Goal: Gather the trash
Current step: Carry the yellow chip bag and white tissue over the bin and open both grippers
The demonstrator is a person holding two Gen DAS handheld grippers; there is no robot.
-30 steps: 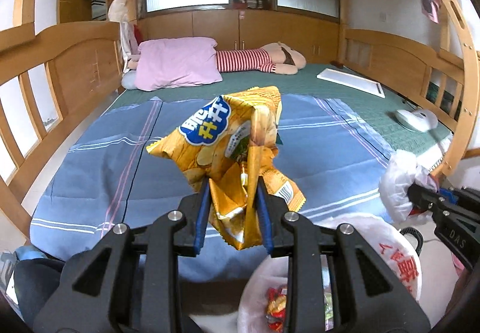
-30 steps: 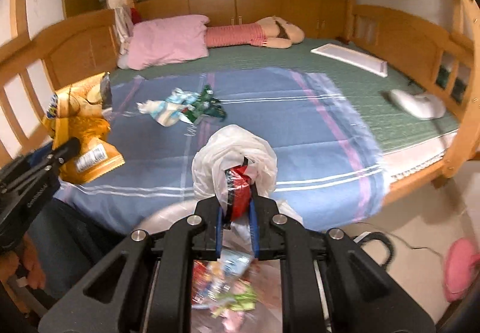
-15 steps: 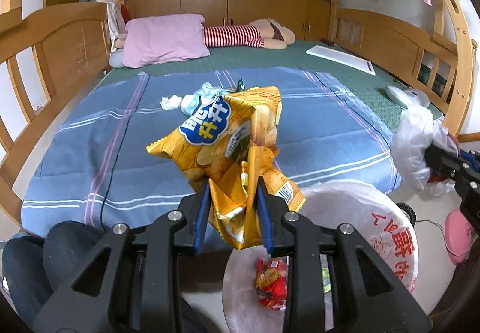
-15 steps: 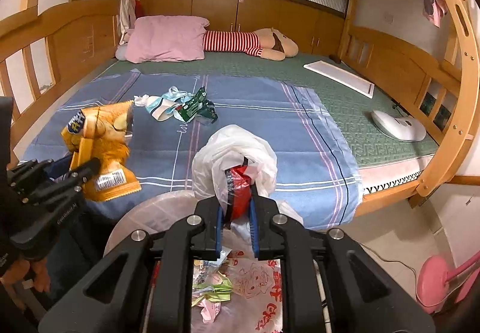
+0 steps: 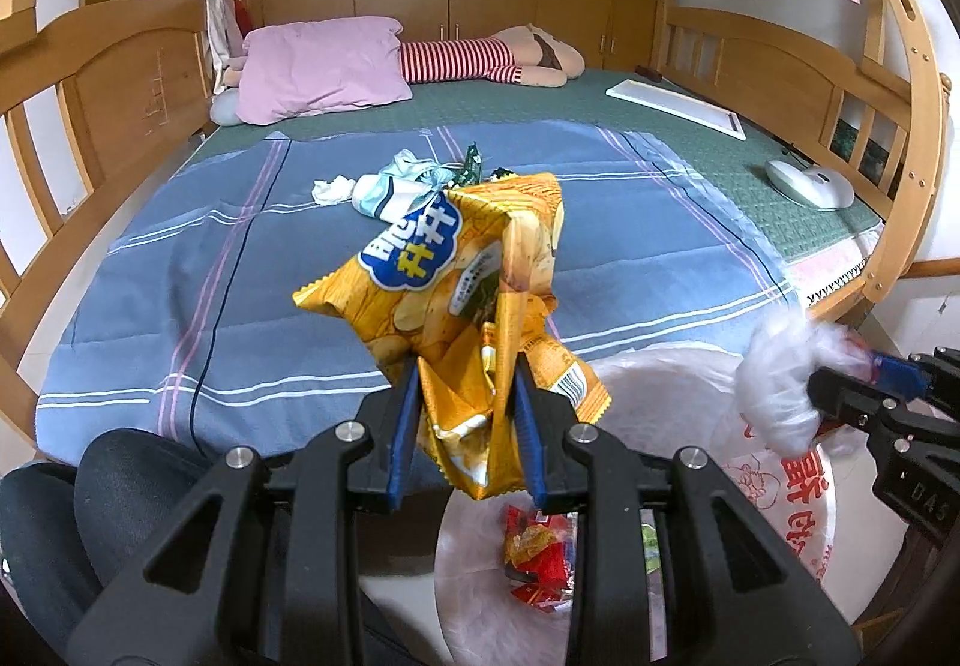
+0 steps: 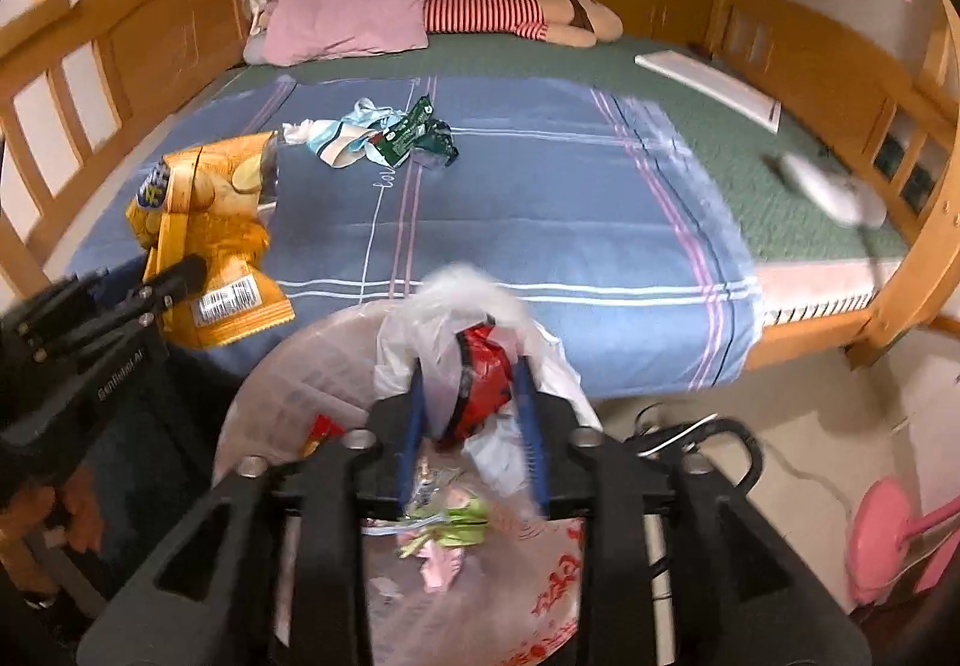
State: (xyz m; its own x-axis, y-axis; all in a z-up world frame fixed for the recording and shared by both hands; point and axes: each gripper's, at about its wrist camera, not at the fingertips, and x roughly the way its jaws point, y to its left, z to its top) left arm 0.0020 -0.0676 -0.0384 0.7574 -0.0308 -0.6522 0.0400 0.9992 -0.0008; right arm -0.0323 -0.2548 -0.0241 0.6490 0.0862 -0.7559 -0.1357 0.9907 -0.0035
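Note:
My left gripper [image 5: 462, 378] is shut on a crumpled yellow chip bag [image 5: 444, 270], held beside the bed's front edge, next to the open white trash bag [image 5: 780, 492] with red print. In the right wrist view the chip bag [image 6: 204, 222] and left gripper [image 6: 180, 270] show at the left. My right gripper [image 6: 471, 366] hangs over the trash bag [image 6: 540, 576]; its jaws are opening, and a wad of white plastic with a red wrapper [image 6: 480, 372] sits loosely between them. More wrappers [image 6: 384, 138] lie on the blue sheet.
The wooden bed frame [image 5: 900, 222] rails the bed. A pink pillow [image 5: 324, 60], a striped doll [image 5: 480, 60], a white board [image 5: 672, 105] and a white device [image 5: 810, 183] lie on it. A cable [image 6: 720, 438] and a pink object [image 6: 888, 534] are on the floor.
The right gripper's jaws have spread apart and the white-and-red wad has gone slack between them. The left gripper still grips the chip bag, and both views have tilted slightly.

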